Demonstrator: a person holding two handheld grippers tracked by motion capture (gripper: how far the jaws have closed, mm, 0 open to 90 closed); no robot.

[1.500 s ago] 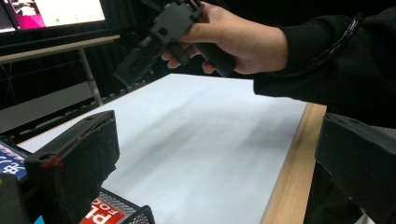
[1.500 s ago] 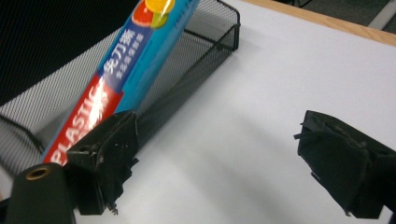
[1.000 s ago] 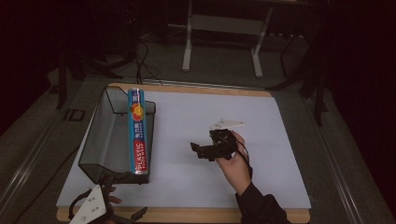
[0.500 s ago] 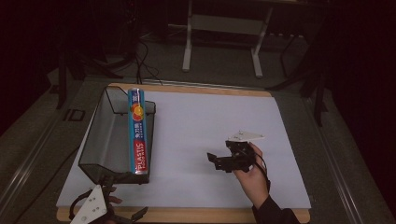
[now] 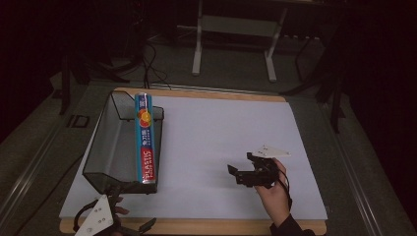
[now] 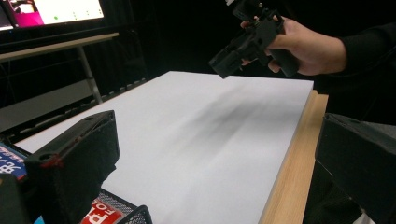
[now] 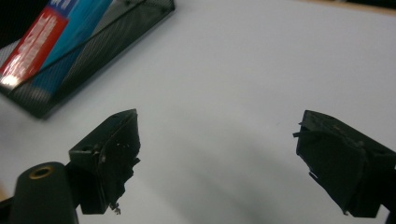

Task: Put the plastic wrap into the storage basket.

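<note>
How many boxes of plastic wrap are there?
1. The plastic wrap box lies along the right wall of the black mesh basket, at the table's left. More may be hidden, but none shows.

Right claw (image 5: 242, 172) (jaws wide apart) aloft; left claw (image 5: 130, 227) low, agape

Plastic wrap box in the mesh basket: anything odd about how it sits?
Yes. The long blue and red plastic wrap box lies along the right rim of the black wire-mesh basket rather than down inside, ends at both end walls.
</note>
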